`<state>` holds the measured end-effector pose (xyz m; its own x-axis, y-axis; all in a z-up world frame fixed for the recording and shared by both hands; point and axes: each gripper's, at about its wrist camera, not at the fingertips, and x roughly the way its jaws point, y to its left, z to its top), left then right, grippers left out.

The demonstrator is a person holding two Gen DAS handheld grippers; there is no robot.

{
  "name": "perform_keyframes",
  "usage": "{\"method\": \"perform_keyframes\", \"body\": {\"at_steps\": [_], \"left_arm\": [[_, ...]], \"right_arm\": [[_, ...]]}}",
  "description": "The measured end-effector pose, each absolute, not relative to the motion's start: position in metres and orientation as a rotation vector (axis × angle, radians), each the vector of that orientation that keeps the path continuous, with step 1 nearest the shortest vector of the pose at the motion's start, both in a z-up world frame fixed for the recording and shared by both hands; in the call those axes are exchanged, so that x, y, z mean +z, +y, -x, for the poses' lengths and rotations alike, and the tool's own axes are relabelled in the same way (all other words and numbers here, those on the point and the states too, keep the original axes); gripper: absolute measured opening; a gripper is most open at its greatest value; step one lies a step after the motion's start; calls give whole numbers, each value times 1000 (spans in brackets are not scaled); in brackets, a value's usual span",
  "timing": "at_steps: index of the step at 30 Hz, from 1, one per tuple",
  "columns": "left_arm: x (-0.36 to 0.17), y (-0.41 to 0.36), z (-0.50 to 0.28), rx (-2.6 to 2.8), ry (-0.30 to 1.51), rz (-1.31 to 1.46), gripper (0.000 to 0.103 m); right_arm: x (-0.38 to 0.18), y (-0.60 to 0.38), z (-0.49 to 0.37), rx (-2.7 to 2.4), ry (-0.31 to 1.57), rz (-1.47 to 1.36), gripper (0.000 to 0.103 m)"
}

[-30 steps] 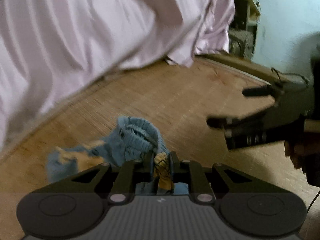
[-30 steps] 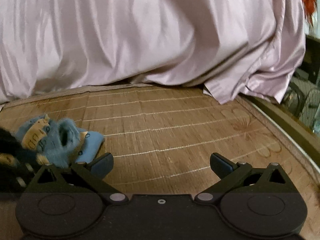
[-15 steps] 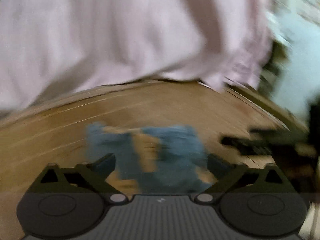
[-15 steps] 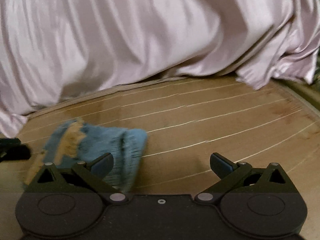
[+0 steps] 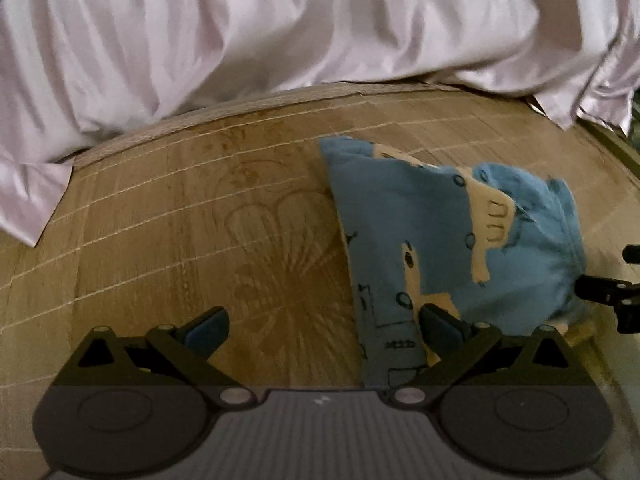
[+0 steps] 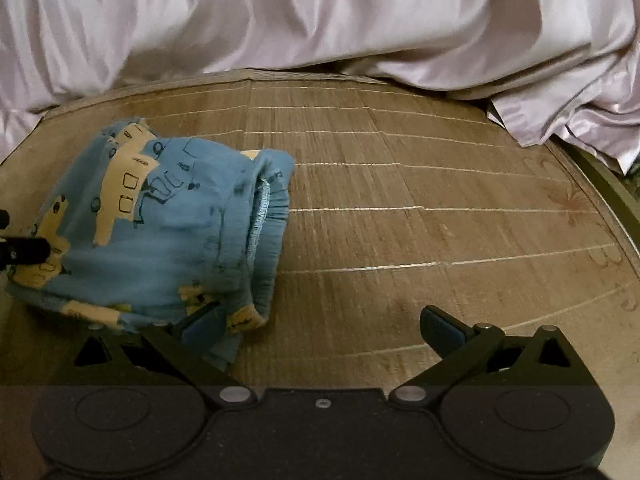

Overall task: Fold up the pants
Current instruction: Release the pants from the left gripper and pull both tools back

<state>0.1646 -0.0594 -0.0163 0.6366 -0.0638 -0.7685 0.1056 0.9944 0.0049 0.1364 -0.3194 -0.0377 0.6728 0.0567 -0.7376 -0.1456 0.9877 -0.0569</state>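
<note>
Small blue pants (image 6: 160,220) with yellow vehicle prints lie bunched in a loose fold on the woven mat (image 6: 400,220), elastic waistband turned toward the mat's open middle, a pale pink sheet (image 6: 320,12) heaped along the far edge. Left gripper (image 5: 322,328) hangs with jaws spread wide, nothing between them, its right finger (image 5: 440,324) over the pants' near edge. Right gripper (image 6: 322,326) is likewise wide open and empty, its left finger (image 6: 200,322) over the waistband corner.

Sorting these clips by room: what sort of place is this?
Likely a bedroom: a woven bamboo sleeping mat, a rumpled pale pink satin sheet along its far edge, and small blue patterned pants lying on the mat.
</note>
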Motion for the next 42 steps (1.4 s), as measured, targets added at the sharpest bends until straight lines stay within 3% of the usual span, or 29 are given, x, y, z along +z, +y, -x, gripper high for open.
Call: {"method": "perform_keyframes", "body": {"at_steps": [5, 9, 14, 19, 24, 30, 35, 42], "left_arm": [[-8, -49, -166, -156, 907, -11, 103], [12, -38, -177, -161, 800, 46, 103], [11, -41, -238, -78, 794, 51, 103], [-16, -56, -278, -26, 867, -143, 103], [-13, -48, -270, -29, 865, -112, 102], [11, -35, -229, -70, 847, 26, 103], [-1, -48, -185, -113, 920, 14, 102], [-7, -60, -160, -76, 897, -81, 102]], "right_arm": [[-16, -319, -128, 90, 612, 52, 102], [-20, -303, -155, 112, 517, 17, 102], [-41, -290, -191, 89, 601, 60, 102], [-55, -314, -194, 39, 678, -14, 102], [-32, -325, -178, 133, 653, -184, 102], [-22, -299, -151, 244, 728, -21, 102], [-43, -274, -141, 172, 797, 241, 102], [-36, -285, -124, 165, 819, 218, 102]]}}
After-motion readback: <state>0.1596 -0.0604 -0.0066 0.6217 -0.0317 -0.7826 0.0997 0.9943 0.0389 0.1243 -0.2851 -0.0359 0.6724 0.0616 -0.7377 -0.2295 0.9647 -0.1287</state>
